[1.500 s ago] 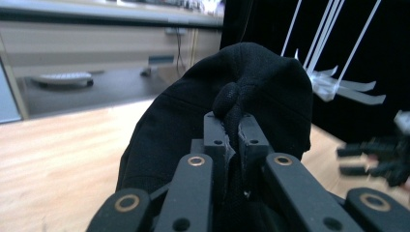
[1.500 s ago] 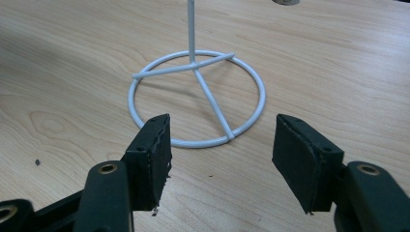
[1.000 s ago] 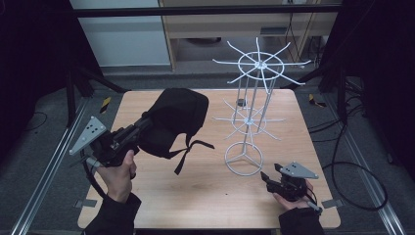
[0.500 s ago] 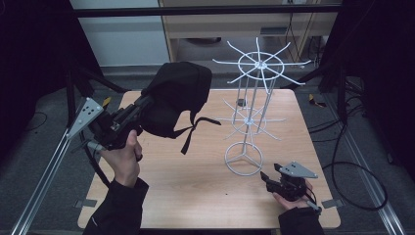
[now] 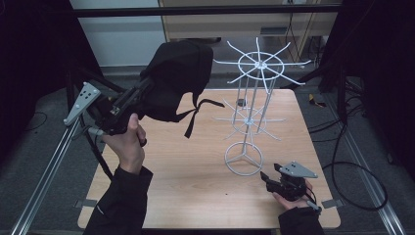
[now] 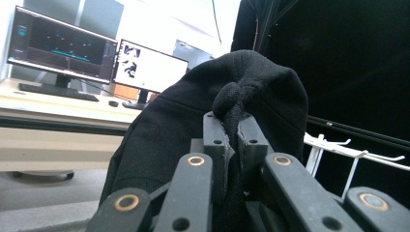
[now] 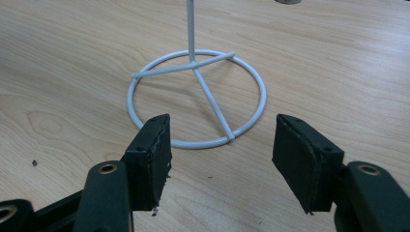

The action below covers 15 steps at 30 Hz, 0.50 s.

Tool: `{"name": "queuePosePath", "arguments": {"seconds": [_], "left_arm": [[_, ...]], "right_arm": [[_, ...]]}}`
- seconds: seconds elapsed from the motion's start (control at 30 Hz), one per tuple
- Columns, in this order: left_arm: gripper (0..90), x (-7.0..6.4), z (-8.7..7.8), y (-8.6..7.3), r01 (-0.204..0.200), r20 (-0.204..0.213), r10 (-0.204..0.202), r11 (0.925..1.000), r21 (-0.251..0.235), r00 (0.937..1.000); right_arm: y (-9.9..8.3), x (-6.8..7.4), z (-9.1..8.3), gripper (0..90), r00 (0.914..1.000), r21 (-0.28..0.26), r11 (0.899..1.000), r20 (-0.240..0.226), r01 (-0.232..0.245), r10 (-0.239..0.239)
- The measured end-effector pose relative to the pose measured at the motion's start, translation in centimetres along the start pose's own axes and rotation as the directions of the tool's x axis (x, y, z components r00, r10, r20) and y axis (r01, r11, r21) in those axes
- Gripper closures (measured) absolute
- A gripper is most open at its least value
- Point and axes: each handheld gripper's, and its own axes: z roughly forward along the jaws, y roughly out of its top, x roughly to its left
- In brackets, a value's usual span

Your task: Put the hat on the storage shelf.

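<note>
A: What is laid out, from the biggest thing down?

B: A wooden table (image 5: 195, 186) is seen from above. On it a white wire rack (image 5: 251, 120) is stood, with spoked arms at two levels and a ring base. A black cap (image 5: 178, 78) is held up in the air, above the table's far left part and just left of the rack's top spokes, with its straps hanging loose.

A: How are the tongs set?

B: The left gripper (image 6: 231, 133) is clamped narrow on a bunched fold of the cap's fabric. The right gripper (image 7: 220, 159) is spread wide and holds nothing; it is rested low on the table, near the ring base, which lies just beyond its jaws.

A: How is the step in hand best done?

B: It is judged that the cap is meant to be hung on an upper spoke. The cap should be carried across above the spoke tips, its opening or a strap lowered over one arm, and the grip released only once the weight is taken by the wire. The base could be steadied by the right gripper, since a light rack may be tipped by a sideways pull.

A: Is any writing to be read?

B: None can be made out; the monitors (image 6: 99, 60) in the left gripper view are too blurred.
</note>
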Motion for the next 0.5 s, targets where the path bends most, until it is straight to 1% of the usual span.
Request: {"name": "queuePosePath", "arguments": {"seconds": [0.1,0.37,0.4,0.47,0.5], "left_arm": [[84.6,-0.3,0.5,-0.1,0.003,0.011,-0.003,0.9999,0.011,0.9999],[84.5,-0.8,2.0,-1.1,0.011,0.047,-0.015,0.9977,0.067,0.9988],[84.5,-0.9,2.3,-1.3,0.011,0.057,-0.015,0.9969,0.078,0.9983],[84.4,-1.0,2.5,-1.5,0.004,0.064,-0.010,0.9956,0.093,0.9979],[84.2,-1.0,2.5,-1.5,0.004,0.064,-0.010,0.9956,0.093,0.9979]], "right_arm": [[0.0,0.0,0.0,39.0,1.0000,-0.001,1.000,-0.001,0.000,0.000],[0.0,0.0,0.0,38.9,1.0000,0.000,1.000,-0.002,0.003,-0.003],[0.0,0.0,0.0,38.9,1.0000,-0.001,1.000,-0.002,0.002,-0.002],[0.0,0.0,0.0,39.0,1.0000,-0.001,1.000,-0.003,0.003,-0.003],[0.0,0.0,0.0,39.0,1.0000,-0.001,1.000,-0.003,0.003,-0.003]]}}
